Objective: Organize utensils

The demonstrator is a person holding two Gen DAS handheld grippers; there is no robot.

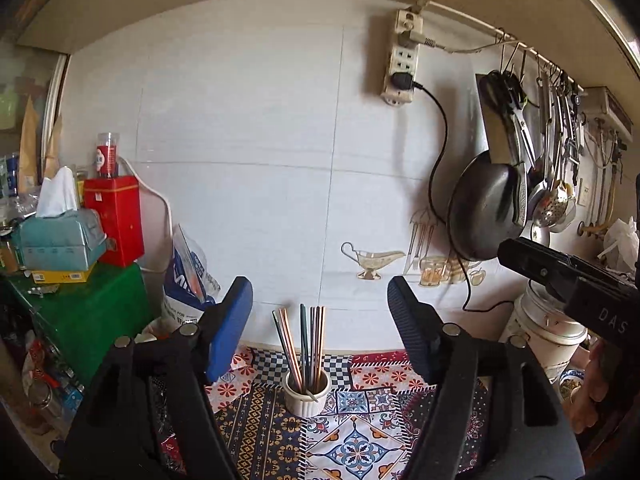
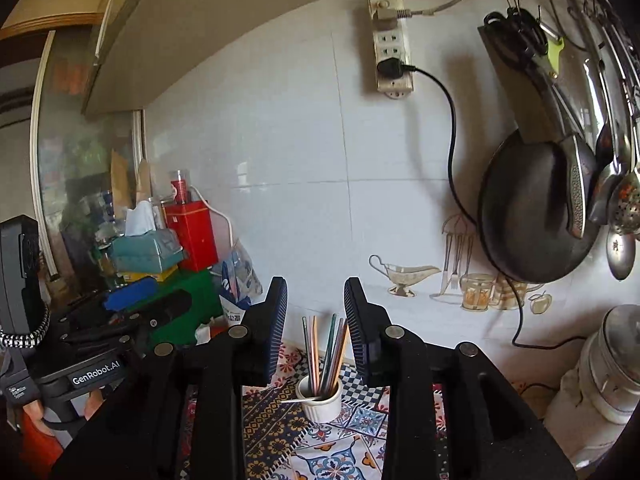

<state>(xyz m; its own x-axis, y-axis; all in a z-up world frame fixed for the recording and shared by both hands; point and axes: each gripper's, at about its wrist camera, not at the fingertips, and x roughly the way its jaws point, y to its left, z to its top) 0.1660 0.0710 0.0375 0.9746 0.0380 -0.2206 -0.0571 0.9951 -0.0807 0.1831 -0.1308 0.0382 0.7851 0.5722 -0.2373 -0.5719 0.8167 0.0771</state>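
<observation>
A: How far is the organizing, in your opinion?

B: It looks almost finished to me. The chopsticks [image 1: 305, 344] stand together in the small white cup [image 1: 307, 396], and I see no loose utensil on the patterned cloth [image 1: 352, 440] around it.

A: Where is the cup, seen from the jaws?

B: For the left gripper [image 1: 320, 308] it is ahead and lower, between the lines of the two blue pads, well apart from them. For the right gripper [image 2: 316, 308] it is the same: the cup [image 2: 322, 402] sits ahead and below the gap, with the chopsticks [image 2: 326, 354] rising into view between the pads, but not touched.

A: Do the jaws hold something?

B: No. The left jaws stand wide and are empty. The right jaws stand narrower, with a clear gap, and nothing is inside it.

A: What is left, then?

B: I cannot see much. One pale stick leans low over the rim of the cup, maybe it needs to be straightened. The hanging ladles [image 1: 554, 200] on the wall, far right of the jaws, seem already in order.
</observation>
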